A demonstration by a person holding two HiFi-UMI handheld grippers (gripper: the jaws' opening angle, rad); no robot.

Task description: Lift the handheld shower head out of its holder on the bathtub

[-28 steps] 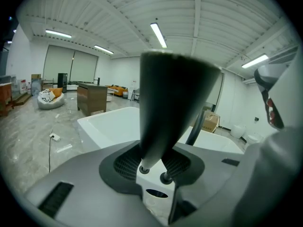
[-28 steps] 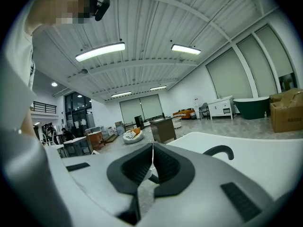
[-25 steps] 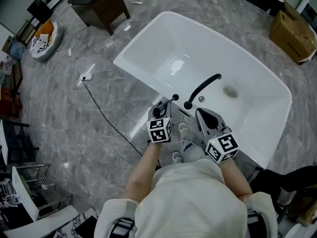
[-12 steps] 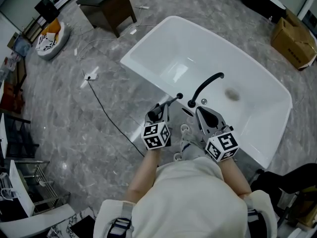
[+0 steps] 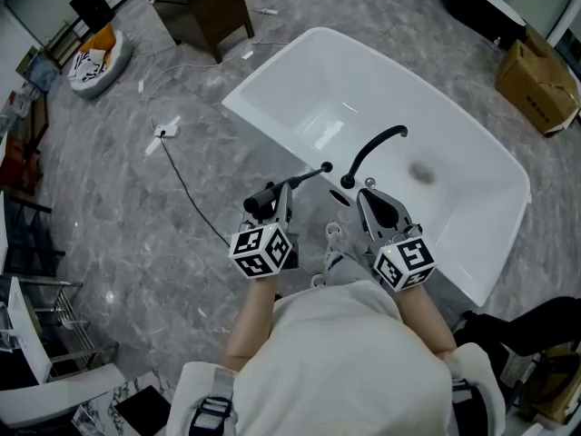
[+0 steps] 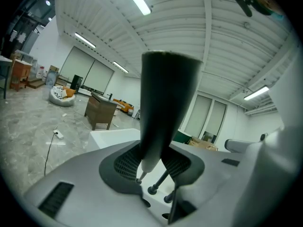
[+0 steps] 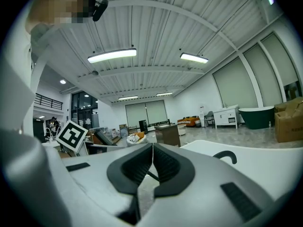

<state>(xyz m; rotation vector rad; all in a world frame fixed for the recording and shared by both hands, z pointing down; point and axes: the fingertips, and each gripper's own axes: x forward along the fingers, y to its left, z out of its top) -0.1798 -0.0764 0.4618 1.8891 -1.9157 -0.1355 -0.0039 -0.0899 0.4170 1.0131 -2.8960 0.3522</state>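
Note:
My left gripper (image 5: 272, 198) is shut on the black handheld shower head (image 5: 289, 183). The head is held in the air above the floor beside the white bathtub (image 5: 472, 284), its thin end pointing toward the tub rim. In the left gripper view the shower head (image 6: 165, 108) stands as a dark cone between the pads, with my left gripper (image 6: 154, 163) clamped on its narrow lower part. My right gripper (image 5: 370, 200) hovers over the tub rim near the black faucet spout (image 5: 372, 149). In its own view my right gripper (image 7: 152, 161) is shut on nothing.
A brown wooden cabinet (image 5: 204, 12) stands beyond the tub's far end. A cardboard box (image 5: 536, 75) lies at the far right. A black cable and a white power socket (image 5: 163, 133) run across the grey floor to the left. The faucet spout (image 7: 226, 156) rises to the right.
My left gripper has risen and drawn left, away from the tub rim, carrying the shower head with it. The right gripper has shifted only a little.

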